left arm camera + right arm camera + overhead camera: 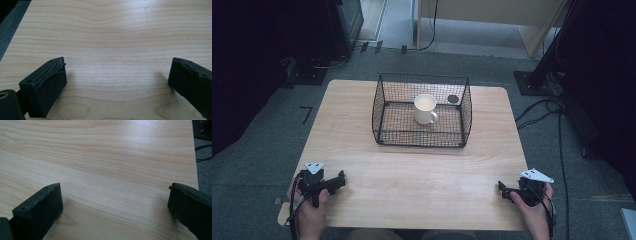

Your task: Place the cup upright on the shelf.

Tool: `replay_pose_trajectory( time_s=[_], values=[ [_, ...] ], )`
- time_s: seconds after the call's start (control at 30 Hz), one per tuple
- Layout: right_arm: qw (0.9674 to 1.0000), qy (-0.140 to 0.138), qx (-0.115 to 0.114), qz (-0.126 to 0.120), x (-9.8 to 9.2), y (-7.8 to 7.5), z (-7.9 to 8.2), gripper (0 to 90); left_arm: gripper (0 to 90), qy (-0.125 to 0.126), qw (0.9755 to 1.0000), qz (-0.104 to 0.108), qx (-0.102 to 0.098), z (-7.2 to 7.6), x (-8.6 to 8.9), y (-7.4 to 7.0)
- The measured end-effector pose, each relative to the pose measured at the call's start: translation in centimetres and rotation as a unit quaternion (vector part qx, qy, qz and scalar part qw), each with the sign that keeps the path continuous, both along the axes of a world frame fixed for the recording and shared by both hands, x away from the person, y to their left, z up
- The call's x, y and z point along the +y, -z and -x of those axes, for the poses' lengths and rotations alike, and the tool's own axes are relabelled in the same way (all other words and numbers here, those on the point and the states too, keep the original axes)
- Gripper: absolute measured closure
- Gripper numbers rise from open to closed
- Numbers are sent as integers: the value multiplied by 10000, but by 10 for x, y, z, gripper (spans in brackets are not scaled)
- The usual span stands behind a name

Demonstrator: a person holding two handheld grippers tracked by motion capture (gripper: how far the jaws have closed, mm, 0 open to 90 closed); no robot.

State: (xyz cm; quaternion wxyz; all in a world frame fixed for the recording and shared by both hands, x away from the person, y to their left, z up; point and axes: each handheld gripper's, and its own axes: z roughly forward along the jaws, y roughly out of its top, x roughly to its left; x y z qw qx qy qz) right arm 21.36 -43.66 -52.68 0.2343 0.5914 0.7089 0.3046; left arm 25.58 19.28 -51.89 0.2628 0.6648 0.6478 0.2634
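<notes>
A white mug point(425, 109) stands upright inside a black wire basket point(384, 102) at the far middle of the wooden table point(412, 175). My left gripper point(339, 179) rests near the front left corner, held in a hand. Its jaws stand wide apart in the left gripper view, with bare wood between them point(117, 72). My right gripper point(503, 189) sits near the front right corner, also hand-held. In the right gripper view its jaws are spread wide over bare tabletop point(115, 195). Both grippers are far from the basket.
A small dark round object point(453, 99) lies in or behind the basket's far right corner. Cables point(557, 130) run over the grey floor to the right. Dark stands and equipment flank the table at left and right.
</notes>
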Motion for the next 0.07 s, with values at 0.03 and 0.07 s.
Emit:
replay_pose_trajectory(
  time_s=[0.03, 0.07],
  values=[
    [10000, 20, 2, 3, 0, 0, 0, 0, 18, 2, 10000, 2, 1, 0, 0, 0],
    [10000, 59, -2, 12, 0, 0, 0, 0, 18, 0, 10000, 1, -1, 0, 0, 0]
  ],
)
